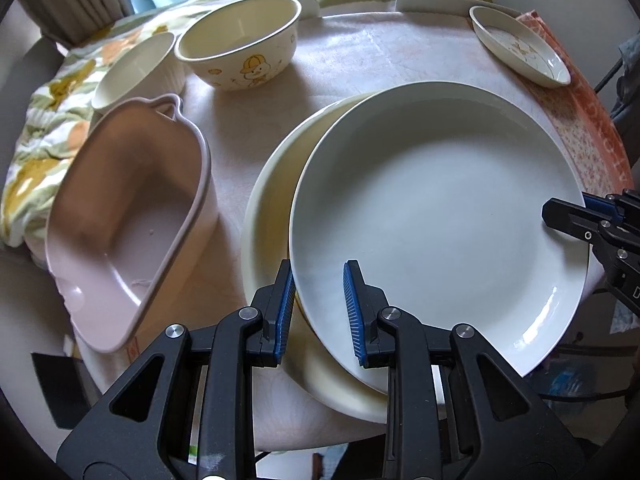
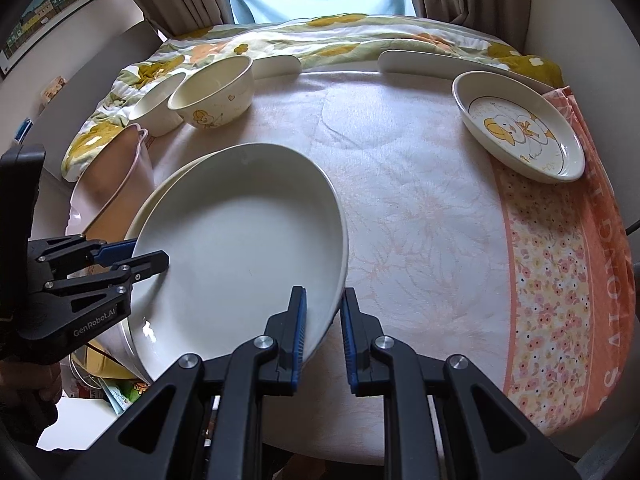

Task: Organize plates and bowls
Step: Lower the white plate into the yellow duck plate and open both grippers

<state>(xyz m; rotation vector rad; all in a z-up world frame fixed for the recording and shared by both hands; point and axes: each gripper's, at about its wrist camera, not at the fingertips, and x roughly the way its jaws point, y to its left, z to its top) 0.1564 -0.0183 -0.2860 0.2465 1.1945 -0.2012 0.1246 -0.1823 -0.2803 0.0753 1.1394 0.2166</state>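
Left hand-held gripper (image 1: 319, 312) and right hand-held gripper (image 2: 323, 334), both narrow, each clamp the white plate (image 1: 436, 216) rim.

The right tongs (image 2: 323, 330) are clamping the near rim of a white plate (image 2: 240, 248), which is tilting over a cream plate (image 2: 160, 196) near the tabletop's (image 2: 420, 220) left edge. The left tongs (image 2: 138, 258) are pinching its left rim. A duck-printed dish (image 2: 516, 142) is sitting at the far right corner.

Left gripper (image 1: 318, 312), right gripper (image 2: 323, 334): black frames, blue ribbed pads, silver screws; "GenRobot.AI" marking, seemingly white.
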